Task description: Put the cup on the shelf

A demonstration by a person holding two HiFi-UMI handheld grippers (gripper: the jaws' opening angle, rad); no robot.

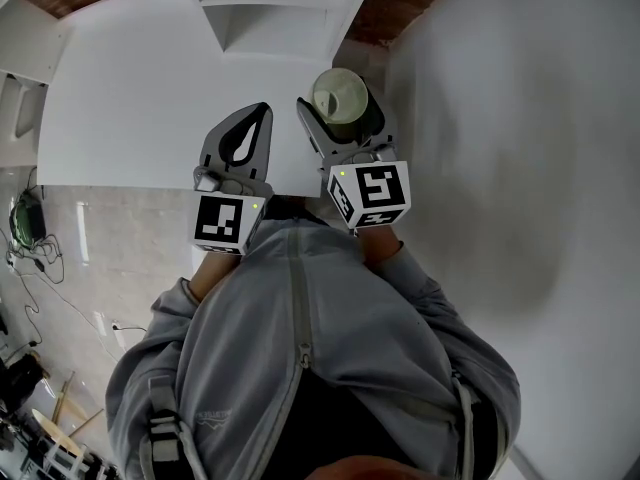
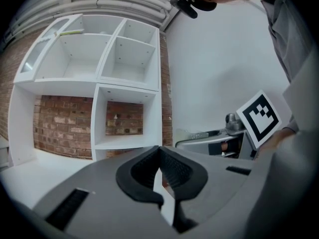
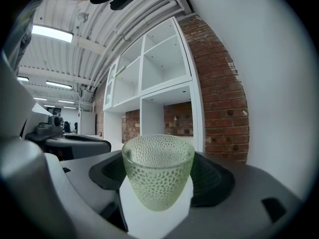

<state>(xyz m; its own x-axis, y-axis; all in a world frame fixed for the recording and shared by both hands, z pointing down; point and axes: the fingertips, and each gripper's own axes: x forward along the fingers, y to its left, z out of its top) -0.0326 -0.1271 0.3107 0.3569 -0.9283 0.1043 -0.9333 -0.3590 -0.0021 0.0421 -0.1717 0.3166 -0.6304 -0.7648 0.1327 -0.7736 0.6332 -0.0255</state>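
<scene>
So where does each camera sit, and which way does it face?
Head view: on the person's head, facing steeply down at the table; grey jacket, left hand-held gripper and right hand-held gripper show.
Left gripper view: rides the left hand-held gripper, facing along its shut, empty jaws toward the shelf; the jacket shows.
Right gripper view: rides the right hand-held gripper, facing along jaws clamped on the green cup.
Shared: both gripper views show the shelf.

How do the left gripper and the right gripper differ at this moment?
The right gripper holds a green cup between its jaws; the left gripper holds nothing. The right gripper's jaws stand apart around the cup; the left gripper's jaws meet at the tips. Both hang over the white table and point toward the shelf.
</scene>
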